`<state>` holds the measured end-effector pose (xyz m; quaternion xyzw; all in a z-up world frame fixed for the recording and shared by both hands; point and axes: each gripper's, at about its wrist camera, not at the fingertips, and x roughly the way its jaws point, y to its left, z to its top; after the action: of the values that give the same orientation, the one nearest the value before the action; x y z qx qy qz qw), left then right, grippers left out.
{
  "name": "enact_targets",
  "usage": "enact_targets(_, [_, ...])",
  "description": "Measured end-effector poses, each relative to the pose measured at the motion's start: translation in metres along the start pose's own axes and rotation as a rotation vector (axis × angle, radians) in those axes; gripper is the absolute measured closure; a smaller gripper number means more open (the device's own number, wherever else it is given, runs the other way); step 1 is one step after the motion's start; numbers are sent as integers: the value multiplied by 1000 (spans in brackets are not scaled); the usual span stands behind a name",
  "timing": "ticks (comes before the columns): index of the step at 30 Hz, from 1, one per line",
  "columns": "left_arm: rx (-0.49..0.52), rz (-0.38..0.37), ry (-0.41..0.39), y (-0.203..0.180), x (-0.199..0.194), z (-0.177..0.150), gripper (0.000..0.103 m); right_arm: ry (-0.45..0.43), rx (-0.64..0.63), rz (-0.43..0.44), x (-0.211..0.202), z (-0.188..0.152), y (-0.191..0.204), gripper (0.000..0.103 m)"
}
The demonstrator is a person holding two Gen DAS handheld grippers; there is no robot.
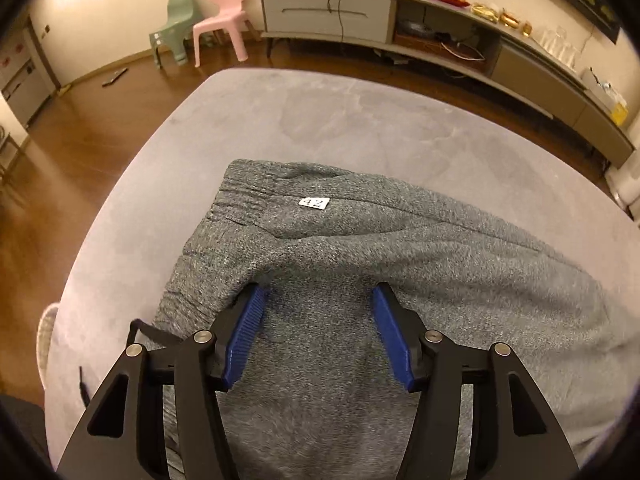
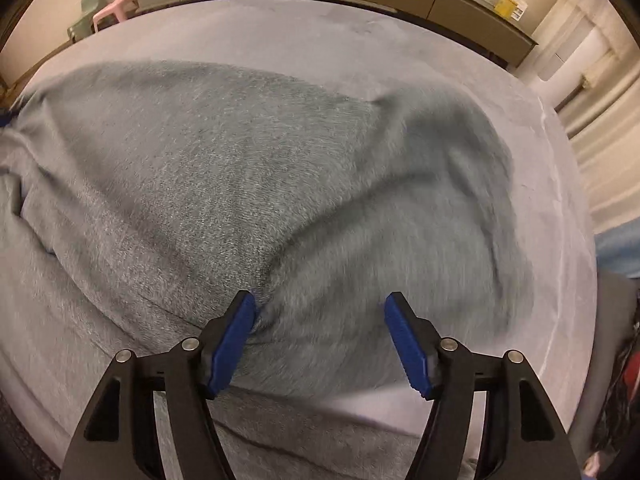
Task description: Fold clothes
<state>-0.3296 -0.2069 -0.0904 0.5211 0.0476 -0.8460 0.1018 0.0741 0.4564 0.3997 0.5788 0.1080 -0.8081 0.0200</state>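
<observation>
Grey knit trousers spread over the lilac-grey worktop, waistband with white tag "42" at the far left, partly doubled into ridges. Left hand-held gripper and right hand-held gripper both with fingers apart, cloth between them, nothing clamped. Best to pinch both layers at the edge together, lift evenly, keep seams aligned, avoid dragging.

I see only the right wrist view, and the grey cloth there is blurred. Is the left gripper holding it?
Observer: No. The left gripper is open, its jaws wide apart over the grey sweatpants.
Operator: Which part lies ahead of it?
Observer: The elastic waistband, ahead and to the left.
Operator: Is there any mark on the cloth?
Observer: Yes, a white tag reading 42, beside the waistband.
</observation>
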Motion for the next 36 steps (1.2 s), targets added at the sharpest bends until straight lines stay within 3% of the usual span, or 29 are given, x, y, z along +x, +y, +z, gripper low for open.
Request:
enact_targets(4, [39, -26, 7, -1, 0, 1, 44, -143, 127, -10, 3, 35, -18, 35])
enact_targets(7, [55, -27, 8, 3, -1, 3, 43, -111, 214, -100, 44, 67, -46, 35])
enact_targets(10, [17, -11, 5, 8, 2, 9, 44, -98, 346, -180, 86, 83, -92, 27])
enact_targets(13, [-40, -15, 17, 9, 2, 13, 47, -56, 287, -382, 121, 94, -98, 27])
enact_targets(15, [-147, -168, 41, 20, -5, 14, 49, -20, 190, -517, 141, 99, -85, 30])
enact_targets(17, [-228, -302, 54, 31, -15, 16, 49, -95, 178, -460, 134, 90, -63, 30])
enact_targets(18, [-219, -311, 34, 33, -28, 17, 49, -141, 179, -418, 129, 84, -52, 30])
enact_targets(21, [-232, -317, 21, 56, -52, 0, 48, -247, 124, -179, 111, 42, 10, 30])
enact_targets(30, [-319, -308, 44, 145, -105, -79, 46, -291, -300, 355, 120, -47, 291, 29])
enact_targets(32, [-338, -306, 49, 165, -116, -96, 46, -297, -385, 381, 133, -54, 340, 29])
enact_targets(36, [-342, -266, 83, 195, -120, -137, 46, -298, -439, 383, 173, -52, 383, 29])
